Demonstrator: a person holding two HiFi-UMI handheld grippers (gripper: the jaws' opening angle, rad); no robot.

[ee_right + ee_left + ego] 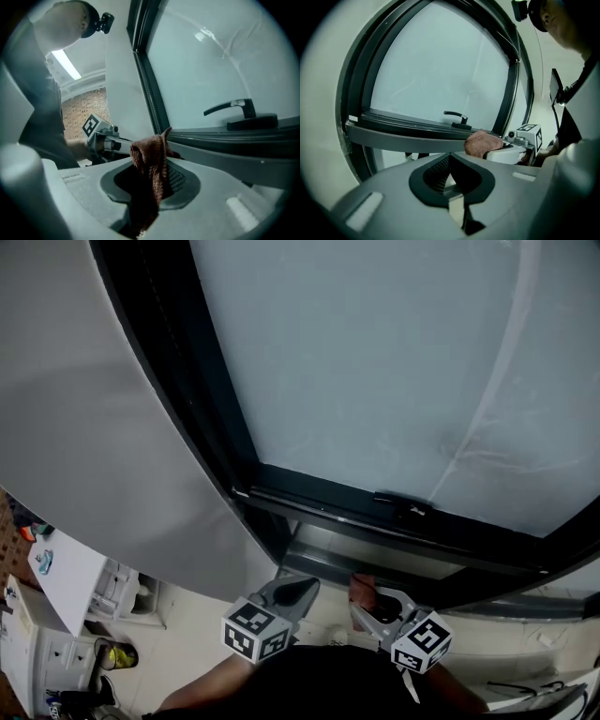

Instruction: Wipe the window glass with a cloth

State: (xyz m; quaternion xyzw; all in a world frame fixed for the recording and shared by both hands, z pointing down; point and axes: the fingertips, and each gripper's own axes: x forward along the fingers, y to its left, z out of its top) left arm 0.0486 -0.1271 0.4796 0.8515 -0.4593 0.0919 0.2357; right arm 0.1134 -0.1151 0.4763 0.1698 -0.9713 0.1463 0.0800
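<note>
While the pane waits unwiped, a small reddish-brown knitted cloth (150, 157) sits pinched in the right gripper (152, 183). Its grey jaws are closed on the cloth's middle, so a crumpled fold stands up above them and a tail hangs down between. Seen from the left gripper view, the wad pokes out past the jaw tips, low and near the grey sill (393, 138), clear of the glass.

By its look the fabric is light, limp and soft. It should drag over the pane without scratching, but it could fold back or slip out under pressure. A deep bite across a bunched fold, with fabric kept ahead of the hard tips, seems the safest hold.

Beside it the left gripper (298, 591) has its dark ribbed pads (437, 175) drawn together on nothing. Above both rises the large frosted window glass (375, 362) in its dark metal frame (225, 427), with a black lever handle (232, 107) fixed on the bottom rail. Wiping, on this evidence, has not begun.
</note>
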